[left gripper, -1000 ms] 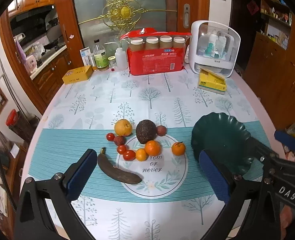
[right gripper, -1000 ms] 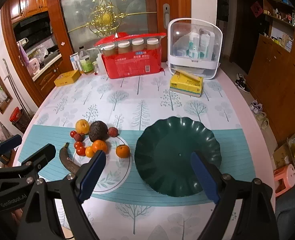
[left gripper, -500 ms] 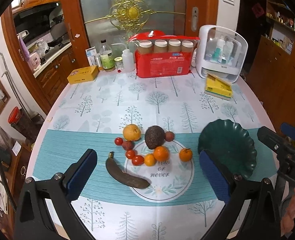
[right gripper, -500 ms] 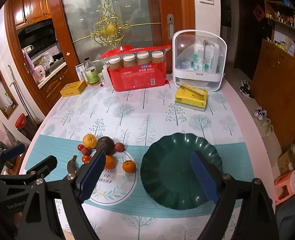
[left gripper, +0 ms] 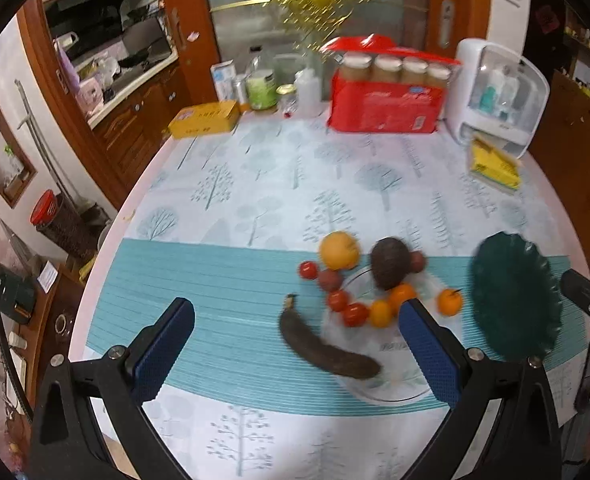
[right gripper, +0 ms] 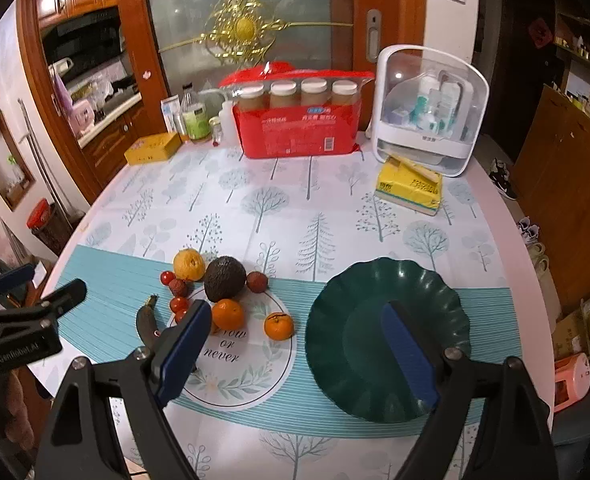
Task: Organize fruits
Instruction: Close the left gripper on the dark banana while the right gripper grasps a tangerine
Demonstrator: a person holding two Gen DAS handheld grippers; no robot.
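Fruits lie grouped on the table: a dark banana (left gripper: 327, 350), an avocado (left gripper: 389, 262), a yellow orange (left gripper: 338, 250), small oranges (left gripper: 449, 302), cherry tomatoes (left gripper: 354, 314) and lychees (left gripper: 329, 279). An empty dark green plate (left gripper: 511, 300) sits to their right. In the right wrist view the avocado (right gripper: 225, 278), a small orange (right gripper: 279, 325) and the plate (right gripper: 355, 336) show. My left gripper (left gripper: 295, 344) is open above the banana. My right gripper (right gripper: 291, 348) is open above the plate's left edge.
At the table's far side stand a red pack of jars (right gripper: 299, 124), a white organiser box (right gripper: 431, 108), a yellow tissue pack (right gripper: 409, 188), a yellow tin (right gripper: 153, 148) and bottles (right gripper: 195, 118). The table edge curves close on the left and right.
The left gripper has swung left, so the fruits and plate shifted right in its view. The right gripper has pulled back and up a little. Both stay open.
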